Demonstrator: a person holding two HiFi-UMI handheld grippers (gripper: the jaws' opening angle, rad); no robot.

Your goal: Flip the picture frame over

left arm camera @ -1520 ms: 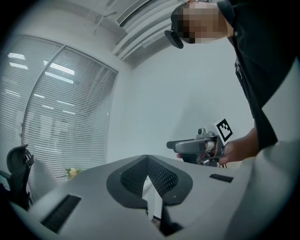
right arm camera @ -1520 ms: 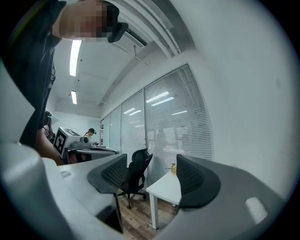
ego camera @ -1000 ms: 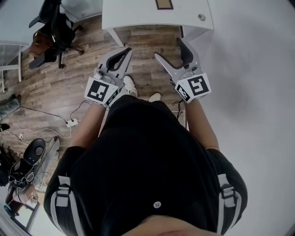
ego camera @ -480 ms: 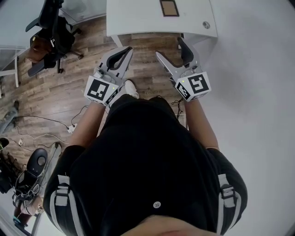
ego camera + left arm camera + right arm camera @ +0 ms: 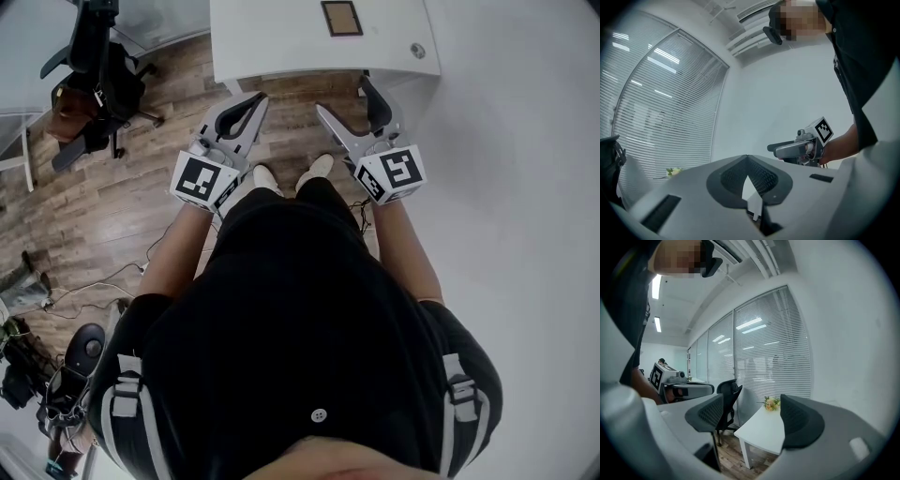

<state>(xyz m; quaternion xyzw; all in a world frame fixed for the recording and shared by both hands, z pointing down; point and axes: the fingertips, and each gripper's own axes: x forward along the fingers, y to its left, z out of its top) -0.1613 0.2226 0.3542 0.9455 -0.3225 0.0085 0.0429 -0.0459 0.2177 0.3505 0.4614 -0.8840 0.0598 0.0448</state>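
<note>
**Both grippers held short of the bench, frame lying flat on it**

We stand on the wood floor (image 5: 141,197) facing a white bench (image 5: 272,42). The picture frame (image 5: 341,17) lies flat on the bench top, near its far edge, with a dark rim and a brown middle. A small round object (image 5: 417,51) sits apart from it, towards the bench's right corner.

We hold the left gripper (image 5: 259,98) low before the bench's near edge, its jaws closed tip to tip; its own view shows the pads (image 5: 761,178) meeting, with only a sliver of light under the tips. The right gripper (image 5: 342,96) is beside it, jaws spread wide, and only the room beyond shows between its pads (image 5: 801,420). Neither gripper touches the frame. An office chair (image 5: 89,56) stands well off to the left.
</note>
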